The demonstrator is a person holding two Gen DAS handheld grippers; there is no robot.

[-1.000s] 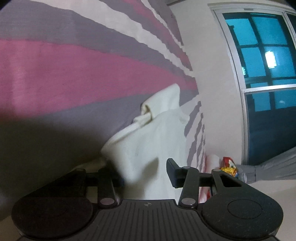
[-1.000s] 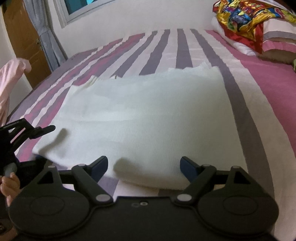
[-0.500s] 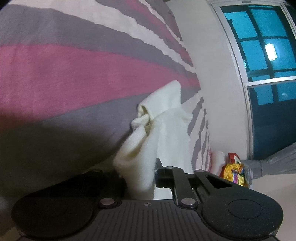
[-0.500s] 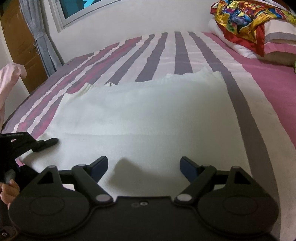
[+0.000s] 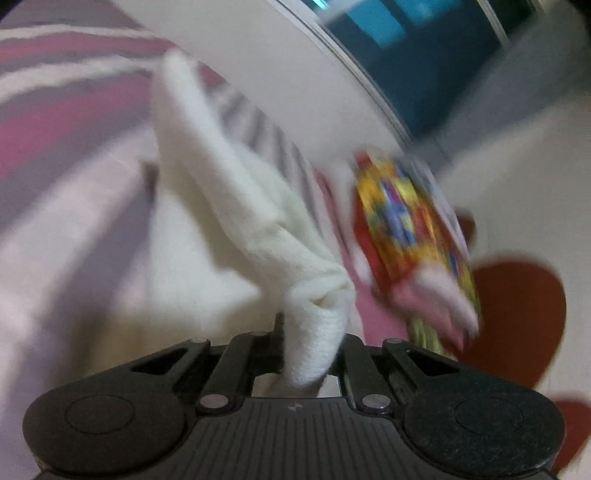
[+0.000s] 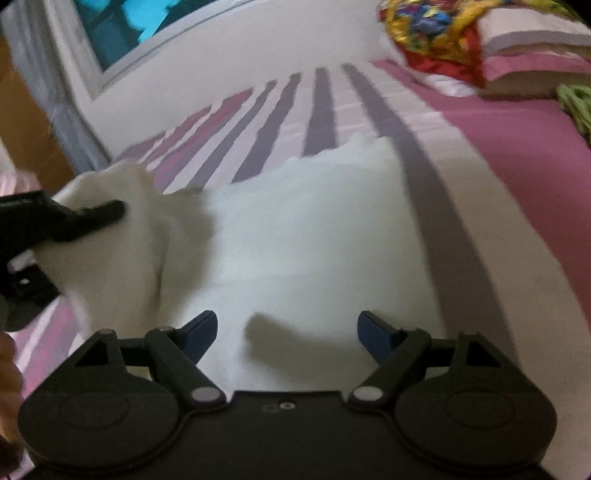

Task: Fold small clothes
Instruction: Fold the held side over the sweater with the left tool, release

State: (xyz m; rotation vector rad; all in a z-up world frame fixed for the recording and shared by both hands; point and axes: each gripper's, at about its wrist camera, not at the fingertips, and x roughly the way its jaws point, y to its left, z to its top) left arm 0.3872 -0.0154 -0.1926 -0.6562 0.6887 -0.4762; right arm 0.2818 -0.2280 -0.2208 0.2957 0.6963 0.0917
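Observation:
A white knitted garment (image 6: 314, 236) lies spread on the striped bed. My left gripper (image 5: 314, 343) is shut on the white garment's left edge (image 5: 317, 325) and holds that edge lifted off the bed; the cloth hangs from the jaws in a bunched fold. In the right wrist view the left gripper (image 6: 92, 214) shows at the far left with the raised cloth (image 6: 118, 243) around it. My right gripper (image 6: 286, 328) is open and empty, low over the near edge of the garment.
The bed has a pink, grey and white striped sheet (image 6: 325, 107). A pillow with a colourful red and yellow cover (image 6: 439, 40) lies at the head of the bed. A window (image 6: 122, 26) and a grey curtain are on the wall at the left.
My left gripper has shut on the garment's left edge and lifted it up and inward. My right gripper has stayed open near the garment's front edge.

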